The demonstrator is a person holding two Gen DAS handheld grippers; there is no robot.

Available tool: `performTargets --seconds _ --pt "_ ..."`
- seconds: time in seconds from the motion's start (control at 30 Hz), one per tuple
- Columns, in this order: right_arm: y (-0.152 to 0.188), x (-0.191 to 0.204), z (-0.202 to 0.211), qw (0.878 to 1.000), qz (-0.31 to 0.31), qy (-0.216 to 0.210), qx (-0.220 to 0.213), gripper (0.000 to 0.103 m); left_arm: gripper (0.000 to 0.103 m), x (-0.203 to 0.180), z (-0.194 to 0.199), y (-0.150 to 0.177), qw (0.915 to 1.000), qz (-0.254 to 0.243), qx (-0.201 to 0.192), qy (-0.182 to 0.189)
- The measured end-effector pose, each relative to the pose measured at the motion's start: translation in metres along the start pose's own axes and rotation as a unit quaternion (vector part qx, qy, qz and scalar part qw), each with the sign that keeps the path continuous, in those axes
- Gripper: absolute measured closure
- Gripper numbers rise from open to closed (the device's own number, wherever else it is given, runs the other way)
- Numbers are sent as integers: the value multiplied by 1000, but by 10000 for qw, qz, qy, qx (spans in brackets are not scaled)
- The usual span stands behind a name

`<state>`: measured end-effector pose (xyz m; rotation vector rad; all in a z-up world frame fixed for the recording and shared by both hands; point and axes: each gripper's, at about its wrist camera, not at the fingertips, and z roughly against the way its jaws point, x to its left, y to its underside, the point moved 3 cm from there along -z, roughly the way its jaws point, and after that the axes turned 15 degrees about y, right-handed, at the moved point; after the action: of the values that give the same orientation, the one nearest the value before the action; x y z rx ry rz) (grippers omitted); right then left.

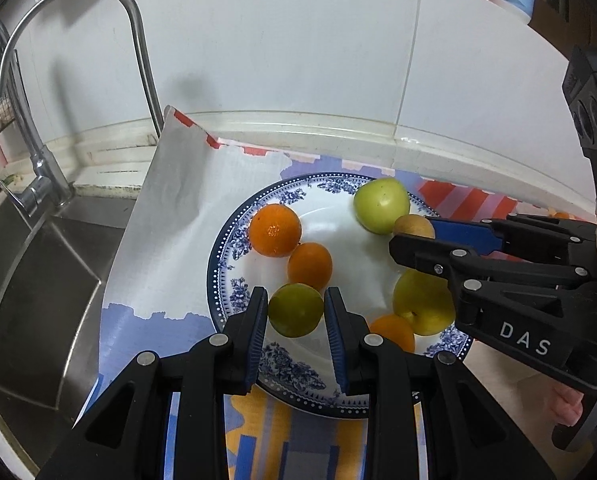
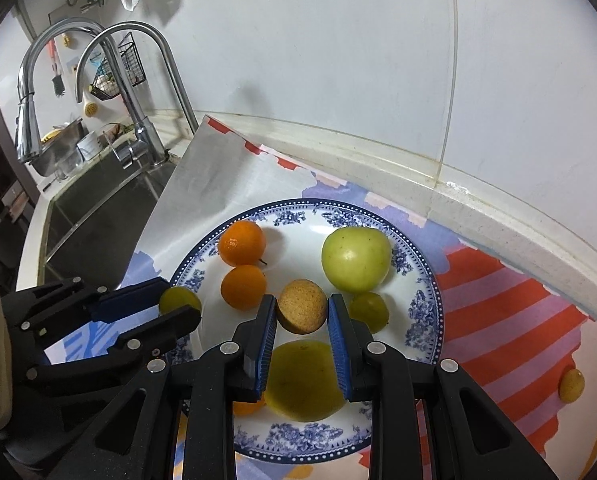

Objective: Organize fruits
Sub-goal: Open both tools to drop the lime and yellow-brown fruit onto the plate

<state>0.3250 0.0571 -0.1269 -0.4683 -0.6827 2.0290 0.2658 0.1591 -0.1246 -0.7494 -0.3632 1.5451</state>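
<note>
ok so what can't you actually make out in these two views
- Orange fruit at the near rim of the blue-and-white patterned plate: mostly hidden behind the left gripper fingers in the left wrist view and under the right gripper in the right.
- Small yellow-brown fruit on the striped cloth: too small to identify, right view.
- Orange object at the right edge: cut off, right view.
- Sink basin: its contents are dark, both views.
</note>
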Motion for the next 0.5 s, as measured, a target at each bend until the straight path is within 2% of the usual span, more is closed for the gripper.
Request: performTargets --seconds 0.33,0.4,0.5 --pt "2 0 1 10000 -10 -12 -20 75 72 -1 5 -2 9999 -45 -84 -87" --pt "2 0 6 10000 -5 38 -78 65 70 -3 12 -3 9998 -58 -171 -124" --pt "3 -3 16 9998 -4 96 -198 65 69 -6 23 -4 9994 -80 -295 -183"
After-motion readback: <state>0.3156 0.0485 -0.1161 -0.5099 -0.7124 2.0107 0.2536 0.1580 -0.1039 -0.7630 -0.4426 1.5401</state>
